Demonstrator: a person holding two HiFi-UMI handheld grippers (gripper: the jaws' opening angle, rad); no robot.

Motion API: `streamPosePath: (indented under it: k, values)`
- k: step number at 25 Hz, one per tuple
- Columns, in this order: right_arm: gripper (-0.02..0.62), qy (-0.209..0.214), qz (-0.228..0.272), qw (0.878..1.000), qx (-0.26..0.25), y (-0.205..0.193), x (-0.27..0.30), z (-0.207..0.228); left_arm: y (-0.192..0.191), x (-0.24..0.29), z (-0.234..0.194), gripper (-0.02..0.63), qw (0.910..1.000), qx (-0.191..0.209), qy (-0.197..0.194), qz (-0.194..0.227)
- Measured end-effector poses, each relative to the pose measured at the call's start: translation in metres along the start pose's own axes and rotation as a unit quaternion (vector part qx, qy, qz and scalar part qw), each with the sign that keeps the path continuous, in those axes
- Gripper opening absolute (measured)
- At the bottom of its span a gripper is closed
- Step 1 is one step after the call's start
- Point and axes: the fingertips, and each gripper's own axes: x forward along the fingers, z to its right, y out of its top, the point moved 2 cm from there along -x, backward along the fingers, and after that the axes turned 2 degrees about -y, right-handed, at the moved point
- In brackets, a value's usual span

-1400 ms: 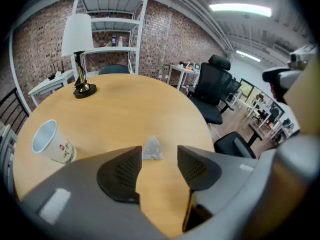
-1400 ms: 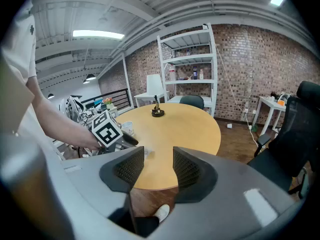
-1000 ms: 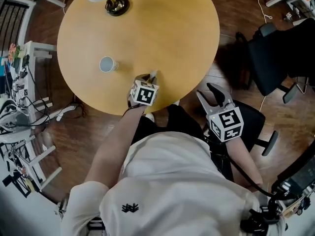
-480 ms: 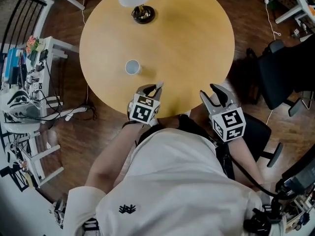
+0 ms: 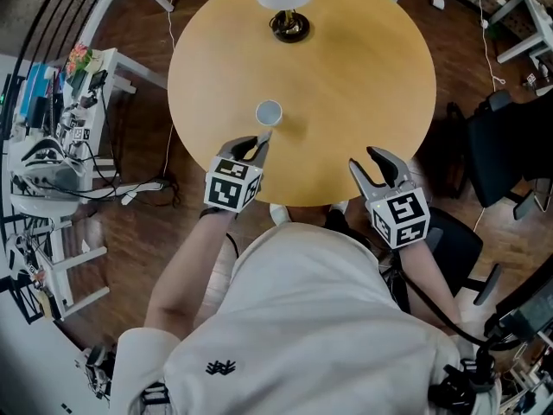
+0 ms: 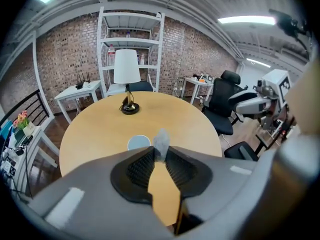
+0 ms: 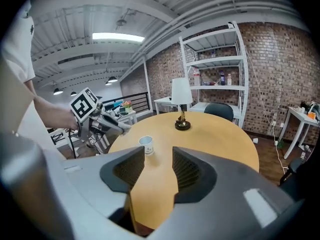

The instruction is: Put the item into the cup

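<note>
A white paper cup point(image 5: 269, 112) stands upright on the round wooden table point(image 5: 363, 76); it also shows as the cup point(image 6: 138, 143) and the cup point(image 7: 146, 145). My left gripper point(image 5: 258, 142) hovers just on the near side of it, shut on a small pale grey item point(image 6: 161, 143) that sticks out past the fingertips. In the head view the item point(image 5: 265, 134) points at the cup's rim. My right gripper point(image 5: 380, 164) is open and empty over the table's near right edge, with the left gripper point(image 7: 107, 124) off to its left.
A lamp point(image 5: 289, 24) with a white shade stands at the table's far side. A cluttered white side table point(image 5: 52, 137) and cables sit to the left, and a black office chair point(image 5: 510, 145) to the right. A white shelf point(image 6: 131, 49) stands by the brick wall.
The left gripper has closed on the item, lifted it off the table and carried it left to the cup. The right gripper has edged up to the table's rim.
</note>
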Motion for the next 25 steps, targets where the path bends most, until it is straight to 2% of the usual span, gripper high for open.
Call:
streamPosePath:
  k: [8,17,25]
  values:
    - [0.178,-0.022,-0.001,1.0,0.012,0.001,-0.001,0.012,0.01,0.034,-0.046,0.051,0.9998,-0.005,0.015,-0.012]
    - [0.178,-0.044,-0.003,0.999,0.023,-0.003,-0.008,0.033,-0.001,0.08,-0.068,0.052,0.9982,-0.01,0.02,-0.056]
    - [0.178,-0.057,-0.009,0.998,0.025,-0.006,-0.013,0.041,-0.007,0.099,-0.075,0.057,0.9964,0.01,0.023,-0.081]
